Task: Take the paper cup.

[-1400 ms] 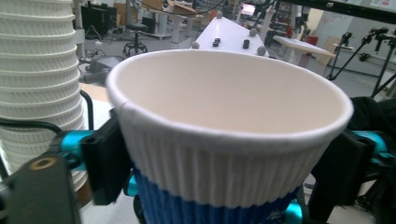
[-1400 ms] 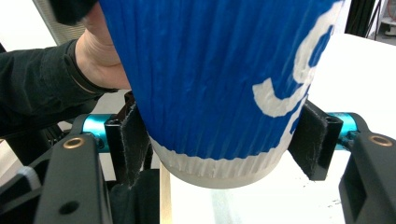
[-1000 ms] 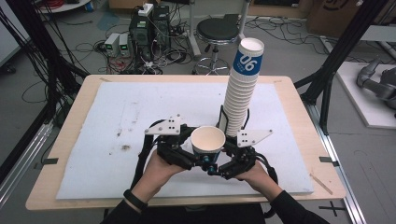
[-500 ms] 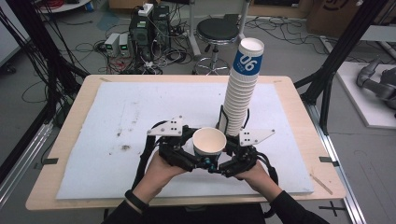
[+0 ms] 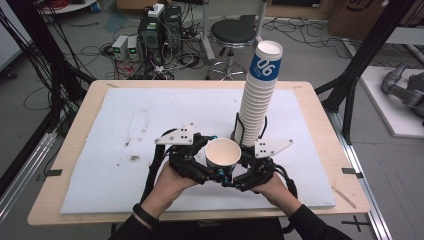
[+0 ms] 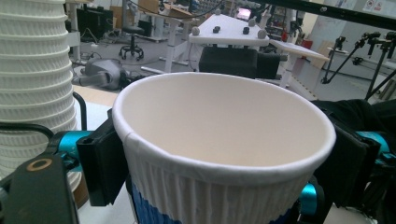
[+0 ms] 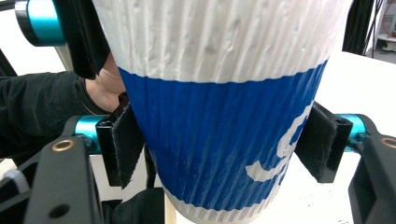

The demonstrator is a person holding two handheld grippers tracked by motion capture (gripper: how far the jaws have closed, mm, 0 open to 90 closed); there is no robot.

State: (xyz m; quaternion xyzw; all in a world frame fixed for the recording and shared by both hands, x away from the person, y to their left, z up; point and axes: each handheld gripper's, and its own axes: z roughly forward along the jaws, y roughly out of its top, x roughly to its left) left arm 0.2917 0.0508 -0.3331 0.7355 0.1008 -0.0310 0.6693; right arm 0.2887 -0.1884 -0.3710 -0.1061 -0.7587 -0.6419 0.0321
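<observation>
Towering cup stack (image 5: pixel 258 102) just behind held cup (image 5: pixel 223 153)

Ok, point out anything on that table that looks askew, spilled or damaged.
The tall stack of paper cups leans, its top tipped right. Small brown stains speckle the left of the white mat. The single cup between the claws looks undamaged and empty.
</observation>
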